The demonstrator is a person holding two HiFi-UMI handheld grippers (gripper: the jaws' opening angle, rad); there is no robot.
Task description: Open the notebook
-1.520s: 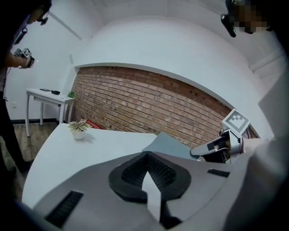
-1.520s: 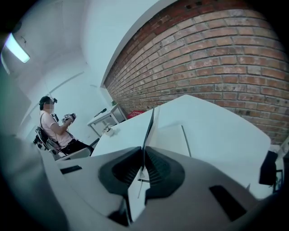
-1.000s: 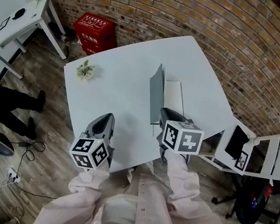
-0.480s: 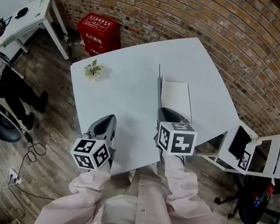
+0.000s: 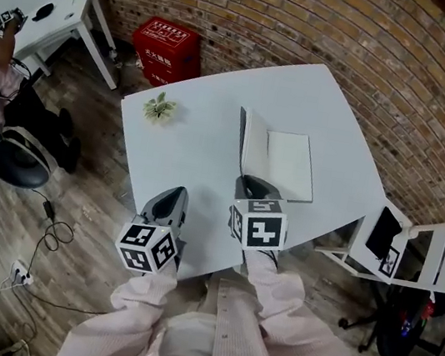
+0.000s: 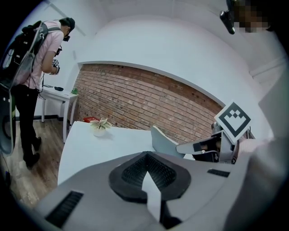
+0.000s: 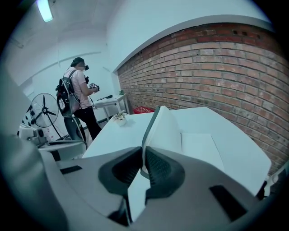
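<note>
On the white table (image 5: 201,152) lies the notebook (image 5: 290,166), its white pages flat and bare. Its grey cover (image 5: 245,141) stands nearly upright along the pages' left side. My right gripper (image 5: 248,189) is shut on the cover's near edge; in the right gripper view the cover (image 7: 162,128) rises from between the pads of that gripper (image 7: 142,158). My left gripper (image 5: 168,198) hovers over the table's near left part, shut with nothing in it (image 6: 145,158). The left gripper view shows the raised cover (image 6: 161,140) and the right gripper (image 6: 212,146).
A small potted plant (image 5: 160,107) stands on the table's far left. A red crate (image 5: 168,50) sits on the floor by the brick wall. A white chair (image 5: 414,247) stands to the right, a second table (image 5: 55,14) and a person (image 7: 81,101) to the left.
My right gripper has carried the cover's edge leftward over the table, swinging the cover further away from the pages. The left gripper has drifted slightly.
</note>
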